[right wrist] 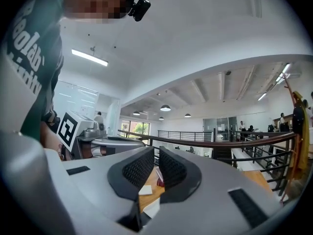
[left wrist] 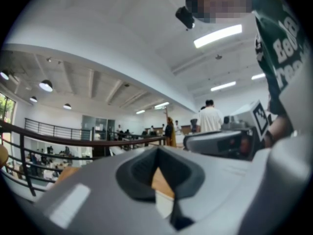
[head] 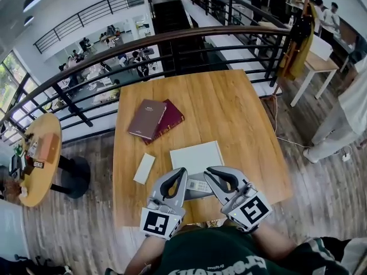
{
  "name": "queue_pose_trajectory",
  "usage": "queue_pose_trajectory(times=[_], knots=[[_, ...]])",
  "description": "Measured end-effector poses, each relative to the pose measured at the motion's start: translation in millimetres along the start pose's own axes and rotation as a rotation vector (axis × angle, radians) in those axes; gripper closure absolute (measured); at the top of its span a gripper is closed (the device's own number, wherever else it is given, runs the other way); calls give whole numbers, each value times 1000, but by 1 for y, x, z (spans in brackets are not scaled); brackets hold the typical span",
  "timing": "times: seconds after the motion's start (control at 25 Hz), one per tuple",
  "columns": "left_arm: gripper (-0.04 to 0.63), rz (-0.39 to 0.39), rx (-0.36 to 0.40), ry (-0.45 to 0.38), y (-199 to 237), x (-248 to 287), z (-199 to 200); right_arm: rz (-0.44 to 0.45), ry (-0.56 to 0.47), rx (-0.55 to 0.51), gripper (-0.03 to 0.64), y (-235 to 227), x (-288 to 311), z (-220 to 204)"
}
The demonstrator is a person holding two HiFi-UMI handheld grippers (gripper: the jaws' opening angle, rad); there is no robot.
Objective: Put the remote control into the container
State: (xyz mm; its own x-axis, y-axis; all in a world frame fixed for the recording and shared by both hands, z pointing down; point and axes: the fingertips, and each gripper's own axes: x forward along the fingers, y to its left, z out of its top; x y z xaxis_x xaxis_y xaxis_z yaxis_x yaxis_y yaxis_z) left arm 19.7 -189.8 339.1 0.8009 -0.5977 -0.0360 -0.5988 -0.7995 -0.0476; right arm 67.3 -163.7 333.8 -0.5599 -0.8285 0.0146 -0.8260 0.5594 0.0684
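Observation:
A white remote control (head: 199, 185) lies near the front edge of the wooden table (head: 229, 107), just in front of a flat white container (head: 196, 155). My left gripper (head: 181, 172) (left wrist: 157, 151) sits at the remote's left with its jaws meeting at the tips and nothing in them. To the remote's right, my right gripper (head: 210, 172) (right wrist: 156, 154) has its jaws almost together, with only a thin slit and nothing between the pads. Both grippers point toward the table's far side, and neither touches the remote.
Two dark red books (head: 155, 119) lie at the table's left middle, and a small white card (head: 144, 168) lies nearer me. A black railing (head: 172, 39) runs behind the table. A round side table (head: 40, 153) stands to the left, and a person (head: 347, 113) to the right.

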Motion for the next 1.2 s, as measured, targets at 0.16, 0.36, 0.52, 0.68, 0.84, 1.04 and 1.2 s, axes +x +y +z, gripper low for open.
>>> queue_pose_trajectory(times=[0.16,0.36,0.52,0.68,0.84,1.04,1.2], knots=[[601,8,10,11,-3,-5,-1,1,-40,9,598,-1,-2,8],[600,25,-5,-19,-3,-8,9,20,-64,18,598,1,1,13],[600,33,9,-1,0,-11,7,35,-72,16,598,4,8,14],[600,40,9,-12,5,-9,12,42,-72,16,598,2,15,14],[600,49,9,-2,7,-9,8,47,-73,27,600,0,17,9],[600,49,14,13,9,-9,2,48,-73,31,600,-2,18,6],[600,52,9,2,7,-4,5,45,-72,27,600,-6,17,6]])
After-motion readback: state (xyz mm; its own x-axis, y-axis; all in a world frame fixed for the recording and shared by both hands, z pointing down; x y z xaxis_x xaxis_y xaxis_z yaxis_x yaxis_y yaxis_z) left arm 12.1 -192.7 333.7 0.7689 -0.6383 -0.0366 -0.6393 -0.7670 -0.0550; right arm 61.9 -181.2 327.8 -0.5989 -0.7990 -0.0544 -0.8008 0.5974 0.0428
